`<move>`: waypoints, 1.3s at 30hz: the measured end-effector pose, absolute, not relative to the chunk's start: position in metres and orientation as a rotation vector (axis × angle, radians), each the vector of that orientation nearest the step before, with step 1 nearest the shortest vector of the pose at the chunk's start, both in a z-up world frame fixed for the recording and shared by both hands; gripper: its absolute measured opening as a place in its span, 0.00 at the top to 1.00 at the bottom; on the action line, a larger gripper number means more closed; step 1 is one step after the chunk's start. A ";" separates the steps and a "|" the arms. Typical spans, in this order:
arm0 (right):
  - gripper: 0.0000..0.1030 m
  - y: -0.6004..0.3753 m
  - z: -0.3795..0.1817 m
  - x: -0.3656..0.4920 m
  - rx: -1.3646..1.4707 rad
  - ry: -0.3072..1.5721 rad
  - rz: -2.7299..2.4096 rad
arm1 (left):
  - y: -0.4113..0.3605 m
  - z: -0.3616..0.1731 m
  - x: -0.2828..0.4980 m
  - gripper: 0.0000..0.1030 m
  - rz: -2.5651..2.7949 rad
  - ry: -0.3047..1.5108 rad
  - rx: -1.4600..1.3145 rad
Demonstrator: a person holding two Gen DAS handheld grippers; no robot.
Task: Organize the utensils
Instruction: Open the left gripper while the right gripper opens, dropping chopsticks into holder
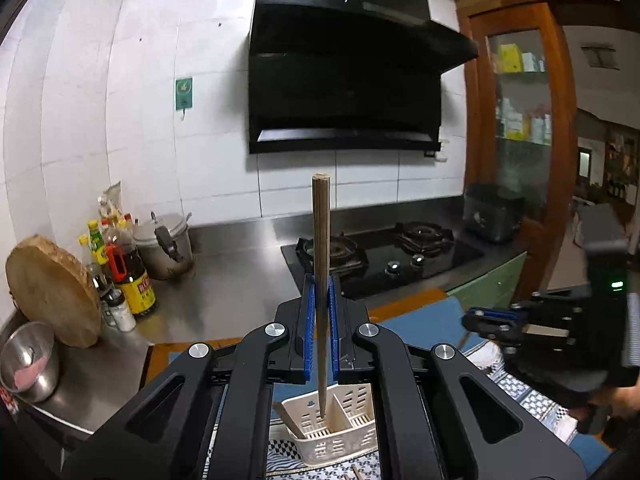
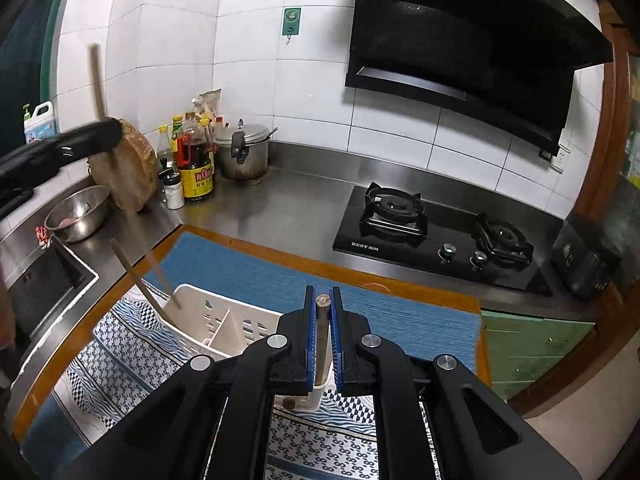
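Wooden stuff all round here, so quick rundown. Looking along the left gripper (image 1: 321, 292): blue pads (image 1: 308, 320) pinched nearly together on the left chopstick (image 1: 321, 220), gripping it about midway down. Standing pretty much upright, blunt end way up past the fingertips, thin end poking down below the jaws into the white plastic basket (image 1: 352, 440). Seems to land by the divider, around the middle compartment, but can't tell if the tip touches the bottom. Just left of that tip, a leaning chopstick (image 1: 286, 420) propped at a slant in the basket's end compartment.

Off to the right of that tool, the right gripper (image 1: 492, 324), a bit blurry from there.

Over on the right wrist view: same deal with the right gripper (image 2: 322, 312), closed down to a narrow gap and clamped on the right chopstick (image 2: 322, 332), blunt end level with the fingertips. Lower end dropping toward the near corner of the basket (image 2: 192, 300), though can't say for sure whether it's inside.

Ahead and left of this one, the left gripper (image 2: 80, 144) up high, its stick running down into the basket.

Under the basket, a patterned cloth (image 2: 120, 344) on a blue mat (image 2: 280, 276). Further ahead and right, a black gas stove (image 2: 400, 236).
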State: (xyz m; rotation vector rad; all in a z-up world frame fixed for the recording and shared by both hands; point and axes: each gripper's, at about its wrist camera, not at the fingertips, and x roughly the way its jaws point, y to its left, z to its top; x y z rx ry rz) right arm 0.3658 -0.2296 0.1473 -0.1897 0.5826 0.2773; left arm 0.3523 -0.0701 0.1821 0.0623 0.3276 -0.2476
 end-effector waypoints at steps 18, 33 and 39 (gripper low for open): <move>0.57 -0.246 0.160 0.315 -0.154 0.519 0.297 | -0.063 0.150 0.351 0.71 -0.193 0.394 0.065; 0.45 -0.248 0.050 0.193 -0.127 0.670 0.329 | -0.036 0.097 0.205 0.12 -0.173 0.421 0.048; 0.49 -0.247 -0.006 0.177 -0.085 0.776 0.333 | -0.032 0.059 0.163 0.09 -0.139 0.448 0.067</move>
